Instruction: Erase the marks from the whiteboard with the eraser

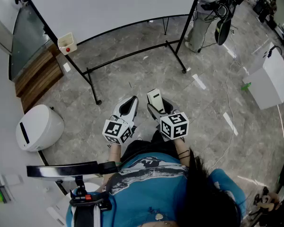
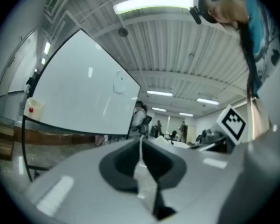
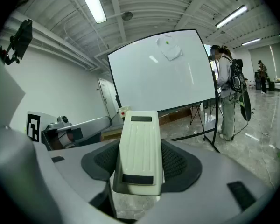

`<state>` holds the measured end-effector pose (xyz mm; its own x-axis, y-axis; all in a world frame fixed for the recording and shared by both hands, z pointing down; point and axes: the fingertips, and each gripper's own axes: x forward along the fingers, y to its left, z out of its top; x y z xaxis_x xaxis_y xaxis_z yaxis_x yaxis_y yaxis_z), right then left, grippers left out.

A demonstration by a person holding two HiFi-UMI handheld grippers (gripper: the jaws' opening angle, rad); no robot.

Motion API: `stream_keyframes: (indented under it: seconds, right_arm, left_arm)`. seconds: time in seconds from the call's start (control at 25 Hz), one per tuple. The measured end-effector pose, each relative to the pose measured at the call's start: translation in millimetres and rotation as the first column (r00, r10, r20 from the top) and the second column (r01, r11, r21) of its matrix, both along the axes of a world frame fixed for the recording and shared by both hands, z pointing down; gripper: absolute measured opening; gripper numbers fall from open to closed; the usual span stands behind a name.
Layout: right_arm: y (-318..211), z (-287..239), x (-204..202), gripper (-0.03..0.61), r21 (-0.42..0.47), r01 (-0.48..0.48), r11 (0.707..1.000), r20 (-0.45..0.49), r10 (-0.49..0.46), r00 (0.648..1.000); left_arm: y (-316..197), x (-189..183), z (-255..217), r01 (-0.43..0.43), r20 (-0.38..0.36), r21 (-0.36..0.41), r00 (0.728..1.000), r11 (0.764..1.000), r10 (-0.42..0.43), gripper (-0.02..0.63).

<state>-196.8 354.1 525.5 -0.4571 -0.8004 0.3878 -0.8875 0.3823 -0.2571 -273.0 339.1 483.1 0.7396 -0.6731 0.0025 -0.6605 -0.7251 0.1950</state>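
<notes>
Box (image 1: 66, 43) with a red dot, at the left edge of the whiteboard (image 1: 109, 4); board on a black stand ahead of me, with a faint smudge (image 3: 170, 50) near its top; my left gripper (image 1: 128, 106), jaws pressed together with nothing between them; my right gripper (image 1: 157, 103) just beside it, jaws clamped on the eraser (image 3: 139, 150), which sticks out past the tips, well apart from the board; person (image 3: 226, 92) standing by the stand's right leg.

bright ceiling strip lights (image 3: 91, 3), fisheye bending at edges, left gripper view soft and blurred.
</notes>
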Motion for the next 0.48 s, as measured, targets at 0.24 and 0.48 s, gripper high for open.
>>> stream_keyframes:
  seconds: [0.24,0.48]
  right_arm:
    - [-20,0,20,0.264,0.012,-0.041,0.999,0.010,0.041,0.999]
    - [-64,5,49,0.264,0.017,-0.040,0.999,0.044,0.040,0.998]
  left_arm:
    - [-19,16,6,-0.019,0.017,-0.017,1.000,1.000,0.019,0.005]
    - [-63,45,7,-0.028,0.023,-0.013,0.999,1.000,0.028,0.005]
